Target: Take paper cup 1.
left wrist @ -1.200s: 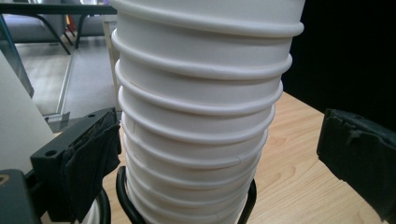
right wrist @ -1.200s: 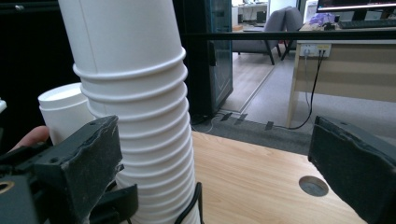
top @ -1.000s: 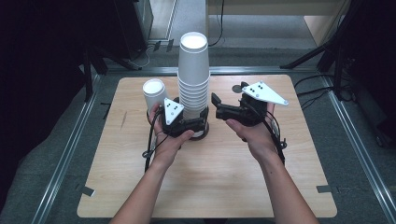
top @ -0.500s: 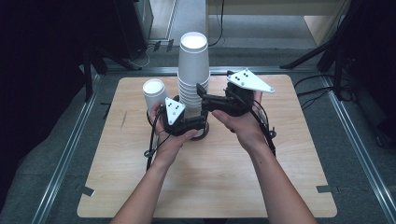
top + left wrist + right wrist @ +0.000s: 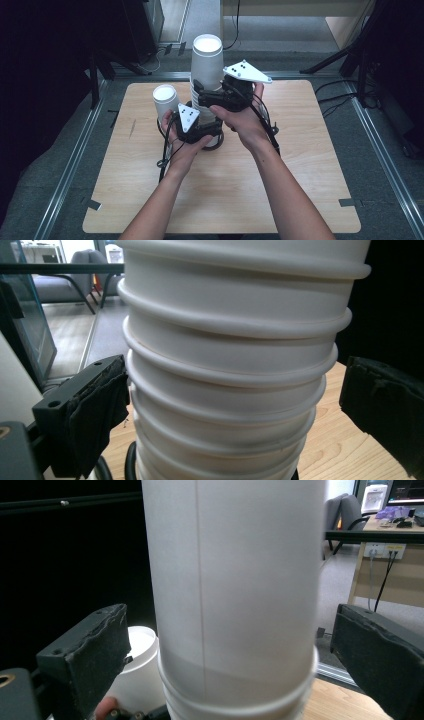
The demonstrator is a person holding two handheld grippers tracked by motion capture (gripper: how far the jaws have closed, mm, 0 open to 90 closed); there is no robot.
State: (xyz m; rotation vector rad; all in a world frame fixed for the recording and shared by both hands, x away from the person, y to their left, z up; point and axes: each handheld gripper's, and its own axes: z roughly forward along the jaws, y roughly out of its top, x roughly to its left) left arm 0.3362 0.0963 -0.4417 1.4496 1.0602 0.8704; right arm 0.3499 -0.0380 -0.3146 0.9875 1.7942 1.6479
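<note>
A tall stack of white paper cups [image 5: 206,67] stands at the middle of the wooden table [image 5: 300,165]. My left gripper [image 5: 214,134] is at the stack's foot; in the left gripper view its jaws press on the ribbed lower rims of the stack [image 5: 230,365], so my left gripper [image 5: 232,410] is shut on it. Higher up, my right gripper [image 5: 202,93] reaches in from the right. In the right gripper view my right gripper [image 5: 230,660] is open around the smooth wall of the top cup [image 5: 235,580], with a small gap on each side.
A single white cup [image 5: 165,97] stands upright just left of the stack, beside my left hand; it is also behind the left jaw as the single cup [image 5: 137,670]. Black cables trail over the table from both grippers. Metal rails frame the table, with dark stands behind.
My right gripper has moved left and upward, from beside the stack's lower right to its upper part, with jaws now around the top cup. The left gripper and the stack have stayed put.
</note>
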